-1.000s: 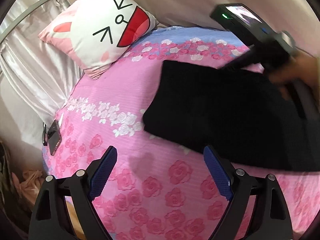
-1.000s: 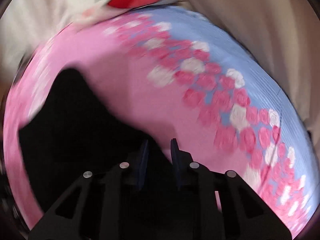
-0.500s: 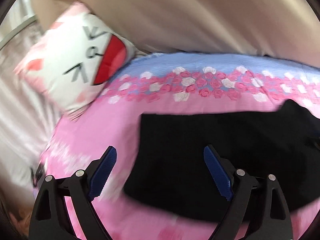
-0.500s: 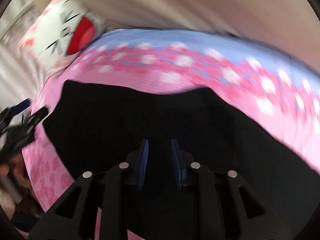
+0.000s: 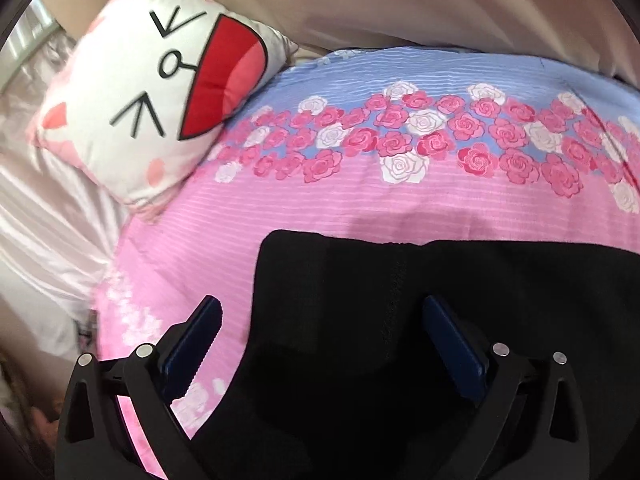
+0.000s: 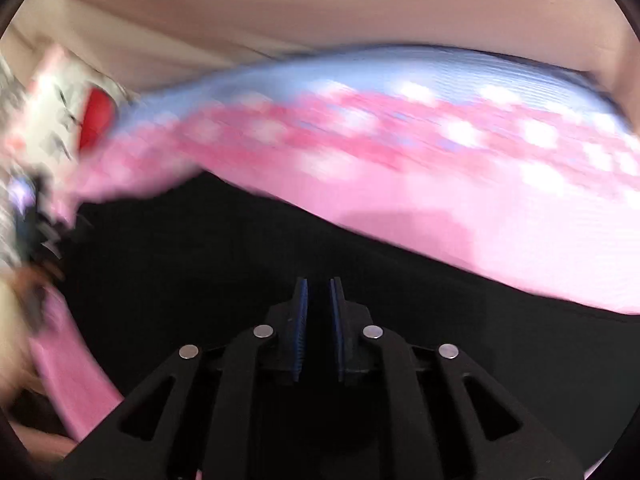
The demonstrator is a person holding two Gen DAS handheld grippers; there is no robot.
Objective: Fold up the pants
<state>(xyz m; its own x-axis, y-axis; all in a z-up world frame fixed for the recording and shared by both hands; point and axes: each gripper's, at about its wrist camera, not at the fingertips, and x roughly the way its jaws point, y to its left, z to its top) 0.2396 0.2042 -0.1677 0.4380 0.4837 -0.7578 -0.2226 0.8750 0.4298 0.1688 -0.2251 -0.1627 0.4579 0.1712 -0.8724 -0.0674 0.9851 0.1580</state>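
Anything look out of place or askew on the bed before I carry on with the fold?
Nothing stands out. The black pants lie flat on the rose-print bedspread, with a fairly straight folded end. The cat-face pillow sits tilted at the bed's far corner, clear of the pants. The right wrist view is too blurred to check more.

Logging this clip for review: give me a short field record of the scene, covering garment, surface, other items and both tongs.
garment: black pants, lying flat on the bed
surface: pink and blue rose-print bedspread
other items: cartoon-face pillow at the bedspread's far left corner
left tongs: wide open over the pants' left edge, jaws have just opened further, nothing gripped
right tongs: nearly shut over the pants, jaws have just been closing; whether cloth is pinched cannot be told
image quality: right wrist view motion-blurred
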